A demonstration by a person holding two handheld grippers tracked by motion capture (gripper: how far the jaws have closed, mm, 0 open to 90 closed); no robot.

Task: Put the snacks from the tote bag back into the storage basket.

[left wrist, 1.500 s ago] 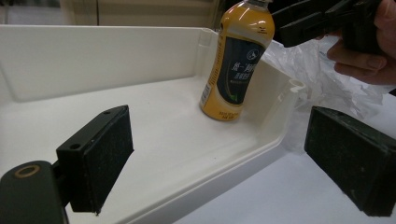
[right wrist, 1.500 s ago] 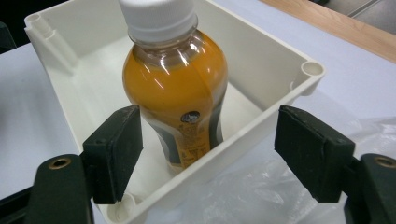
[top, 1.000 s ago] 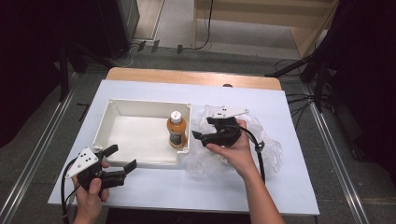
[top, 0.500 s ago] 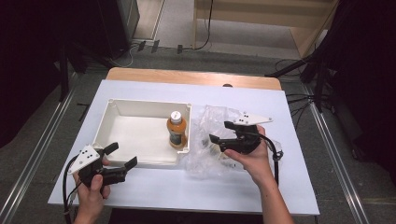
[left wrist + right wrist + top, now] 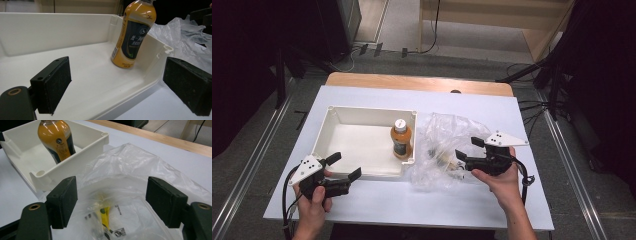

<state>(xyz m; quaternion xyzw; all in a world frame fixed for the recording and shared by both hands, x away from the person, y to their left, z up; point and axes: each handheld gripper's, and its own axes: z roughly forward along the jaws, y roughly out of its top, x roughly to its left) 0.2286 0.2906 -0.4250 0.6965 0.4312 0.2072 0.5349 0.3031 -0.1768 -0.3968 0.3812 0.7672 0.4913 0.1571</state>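
Since the earlier frame, the right gripper [image 5: 464, 150] had been drawn rightward and nearer, off the middle of the bag [image 5: 447, 145] to its right edge, and its jaws had just been closing a little, though they were seen wide apart with nothing pressed between the pads. The left gripper [image 5: 346, 167] was kept at the near left corner of the table [image 5: 522, 115], jaws also apart and empty, pointed over the near rim of the tray [image 5: 324, 135]. A bottle [image 5: 401, 141] was stood upright in the tray's right near corner, just beside the bag. Through the clear plastic a small yellow item [image 5: 105, 216] could be made out, lying low inside. The step was judged to be fetching that item from the bag. It would be done best if the bag's mouth were found first and the jaws were lowered squarely over the item, so that loose film was not pinched with it.
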